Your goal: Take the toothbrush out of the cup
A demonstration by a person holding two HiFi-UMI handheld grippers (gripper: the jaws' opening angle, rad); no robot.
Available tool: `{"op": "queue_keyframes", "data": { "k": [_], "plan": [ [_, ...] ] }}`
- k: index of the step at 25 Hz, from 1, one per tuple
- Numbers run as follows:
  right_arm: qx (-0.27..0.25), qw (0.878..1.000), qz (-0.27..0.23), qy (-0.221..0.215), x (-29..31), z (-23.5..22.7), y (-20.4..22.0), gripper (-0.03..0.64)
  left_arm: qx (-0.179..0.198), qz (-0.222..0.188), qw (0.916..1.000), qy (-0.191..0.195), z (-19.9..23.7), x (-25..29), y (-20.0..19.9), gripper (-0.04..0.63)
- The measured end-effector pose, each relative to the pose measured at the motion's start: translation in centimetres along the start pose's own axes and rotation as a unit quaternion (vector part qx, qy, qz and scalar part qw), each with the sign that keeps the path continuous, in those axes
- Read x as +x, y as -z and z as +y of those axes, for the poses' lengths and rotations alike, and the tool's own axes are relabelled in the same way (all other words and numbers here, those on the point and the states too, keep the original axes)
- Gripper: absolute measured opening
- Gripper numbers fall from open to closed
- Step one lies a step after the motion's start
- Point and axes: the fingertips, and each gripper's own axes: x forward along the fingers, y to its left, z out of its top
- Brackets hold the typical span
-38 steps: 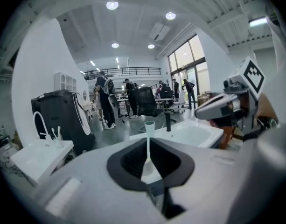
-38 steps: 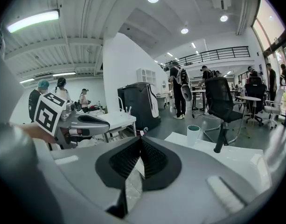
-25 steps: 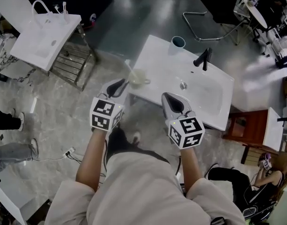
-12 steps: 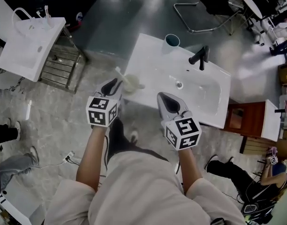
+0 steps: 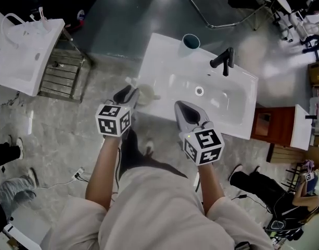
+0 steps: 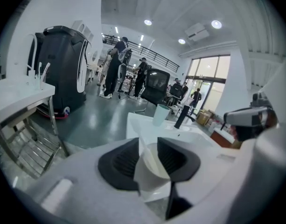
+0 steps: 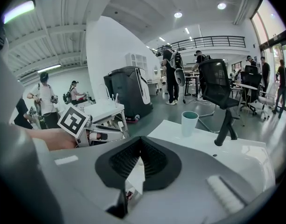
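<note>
At the front corner of the sink (image 5: 172, 66), the left gripper (image 6: 147, 141), whose jaws have just been opening wide, lines up on the cup (image 5: 147, 94) holding the toothbrush (image 5: 130, 82), probably to steady it, while the right gripper (image 7: 140, 146) hovers with jaws together, empty.

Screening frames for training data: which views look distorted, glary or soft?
Left gripper view: heavy fisheye, black corners, the near cup slightly soft. Right gripper view: same fisheye, bright windows at right. Head view: fairly sharp, light glinting off the floor.
</note>
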Motion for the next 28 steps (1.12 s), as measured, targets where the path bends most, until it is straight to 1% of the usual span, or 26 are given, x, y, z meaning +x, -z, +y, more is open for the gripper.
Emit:
{"op": "queue_keyframes", "data": {
  "k": [4, 8, 15, 18, 24, 28],
  "plan": [
    [0.003, 1.000, 0.006, 0.001, 0.5, -0.4, 0.2, 0.006, -0.008, 0.009, 0.9999, 0.008, 0.2, 1.0, 0.4, 0.129],
    [0.006, 1.000, 0.010, 0.004, 0.8, -0.7, 0.6, 0.006, -0.008, 0.010, 0.9999, 0.011, 0.4, 1.7, 0.7, 0.126],
    [0.014, 1.000, 0.015, 0.009, 0.5, -1.4, 1.3, 0.005, -0.004, 0.004, 0.9999, 0.011, 0.2, 2.2, 0.5, 0.069],
    [0.015, 1.000, 0.013, 0.010, 0.5, -1.4, 1.6, 0.005, -0.003, -0.002, 0.9999, 0.011, 0.2, 2.2, 0.5, 0.064],
    [0.013, 1.000, 0.005, 0.013, -0.1, -1.3, 1.3, 0.005, -0.001, -0.019, 0.9996, 0.023, -0.8, 1.8, -0.3, 0.041],
    [0.012, 1.000, -0.003, 0.018, -0.9, -1.3, 1.1, 0.005, 0.013, -0.026, 0.9992, 0.027, -1.7, 1.2, -1.1, 0.021]
  ]
}}
